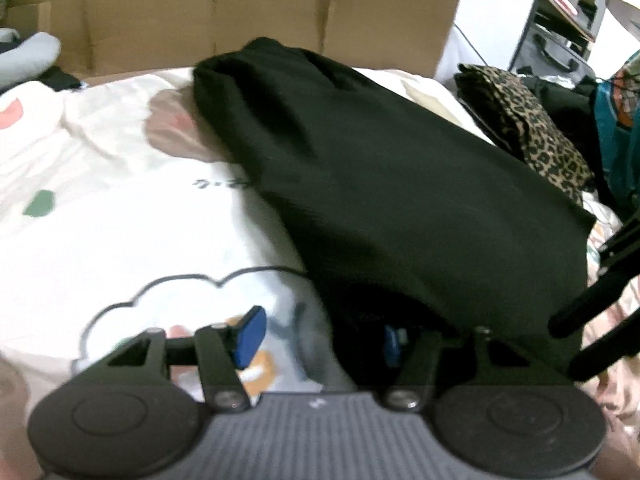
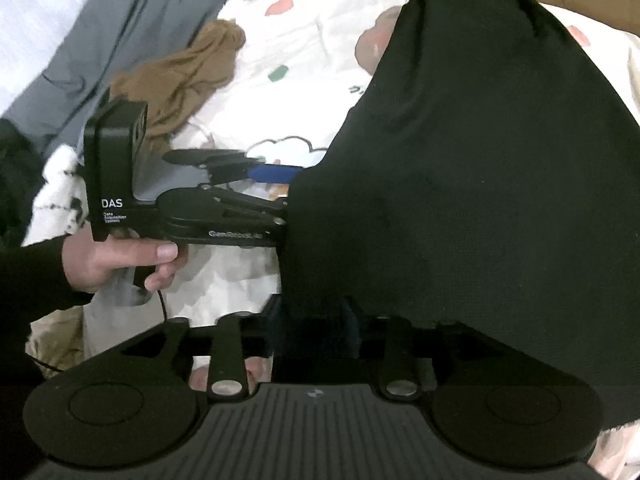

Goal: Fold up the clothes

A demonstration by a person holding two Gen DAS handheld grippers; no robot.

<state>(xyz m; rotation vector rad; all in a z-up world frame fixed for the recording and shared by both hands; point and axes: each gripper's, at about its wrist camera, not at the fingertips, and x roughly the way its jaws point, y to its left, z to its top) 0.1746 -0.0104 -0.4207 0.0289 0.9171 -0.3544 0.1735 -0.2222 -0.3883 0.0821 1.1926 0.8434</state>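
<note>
- Garment (image 1: 400, 184): black, matte, plain, no print or seam detail legible; a long, narrow, doubled-over length with soft lengthwise creases.
- Position: spread on the sheet (image 1: 120, 220), running from both sets of fingers away to a rounded far end just short of the cardboard (image 1: 240, 12). In the right wrist view the garment (image 2: 480, 160) fills the space ahead of and to the right of the fingers.
- Left gripper (image 1: 320, 336): fingers spread wide. The left blue pad (image 1: 252, 336) is bare, over the sheet, apart from the cloth. The right pad is mostly buried under the garment's near edge, which drapes over it. No pinch shown.
- Right gripper (image 2: 316, 328): near hem lies between and over the fingers, hiding the tips. The fingers stand close together with cloth in the gap; whether they truly clamp it I cannot tell.
- Left gripper seen from the right wrist (image 2: 280, 184): lying sideways, its tip at the garment's left edge, blue pad showing beside the cloth; hand (image 2: 120, 260) on its handle.
- Sheet: cream, with pink, green and cloud-outline prints; lies under the garment.
- Leopard cloth (image 1: 528, 124): folded, right of the left gripper's fingers, beside the garment's far right edge.
- Brown cloth (image 2: 180, 76): crumpled, left of the right gripper's fingers, well apart from the garment.
- Grey fabric (image 2: 120, 20): far left of the right fingers.
</note>
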